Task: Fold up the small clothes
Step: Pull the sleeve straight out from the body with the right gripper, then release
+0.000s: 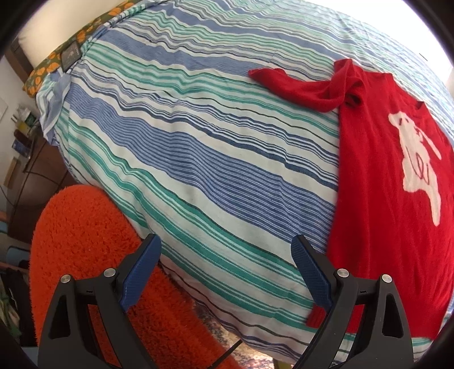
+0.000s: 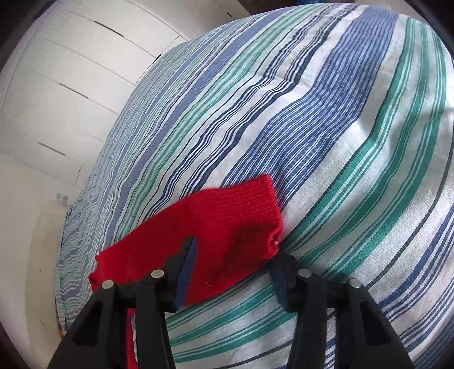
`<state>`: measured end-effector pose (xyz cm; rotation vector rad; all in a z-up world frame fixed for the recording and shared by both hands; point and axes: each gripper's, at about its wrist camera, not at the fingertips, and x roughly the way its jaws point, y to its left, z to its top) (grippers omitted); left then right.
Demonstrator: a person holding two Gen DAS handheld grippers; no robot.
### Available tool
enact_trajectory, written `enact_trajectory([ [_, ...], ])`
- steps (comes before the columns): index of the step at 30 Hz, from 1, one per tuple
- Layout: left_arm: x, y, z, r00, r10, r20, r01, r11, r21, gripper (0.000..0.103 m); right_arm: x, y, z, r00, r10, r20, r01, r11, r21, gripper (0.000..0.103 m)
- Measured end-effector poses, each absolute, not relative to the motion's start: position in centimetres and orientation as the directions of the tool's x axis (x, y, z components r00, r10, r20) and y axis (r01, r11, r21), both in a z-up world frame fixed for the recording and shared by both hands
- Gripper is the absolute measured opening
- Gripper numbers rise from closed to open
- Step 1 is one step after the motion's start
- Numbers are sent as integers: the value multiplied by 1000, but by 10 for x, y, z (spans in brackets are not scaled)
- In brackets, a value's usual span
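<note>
Red sweater [image 1: 377, 170] on striped bedspread [image 1: 198, 142]

We see a bed covered in a blue, green and white striped cotton cover [image 1: 184, 159] filling most of both views. At eleven o'clock in the left view, an olive pillow with orange print [image 1: 56, 61] lies at the bed's far edge against a pale cream wall [image 1: 56, 20]. At eight o'clock a shaggy orange rug [image 1: 85, 241] lies beside the bed, and a dark brown wooden cabinet [image 1: 31, 170] stands at nine o'clock. In the right view, white panelled wardrobe doors [image 2: 62, 85] rise at ten o'clock. Bright daylight washes the cover at one o'clock.
</note>
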<state>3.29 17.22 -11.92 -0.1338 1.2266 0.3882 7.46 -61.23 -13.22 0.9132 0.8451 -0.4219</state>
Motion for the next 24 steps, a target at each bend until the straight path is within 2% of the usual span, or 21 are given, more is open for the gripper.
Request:
enact_trajectory([
  [5, 34, 173, -121, 272, 214, -938, -363, 926, 106, 94, 74, -622, -113, 496, -205, -844, 735, 617, 282, 3],
  [10, 34, 176, -124, 257, 212, -943, -369, 923, 107, 94, 78, -620, -117, 408, -279, -869, 746, 651, 140, 3],
  [18, 33, 183, -126, 244, 186, -952, -394, 916, 78, 94, 71, -602, -116, 354, -337, -873, 758, 649, 57, 3],
  [21, 33, 180, -126, 244, 187, -952, -387, 919, 81, 94, 62, -604, -118, 354, -318, -880, 754, 653, 68, 3],
  [24, 32, 178, -123, 255, 191, -948, -373, 924, 86, 94, 62, -608, -114, 367, -321, -873, 732, 678, 59, 11],
])
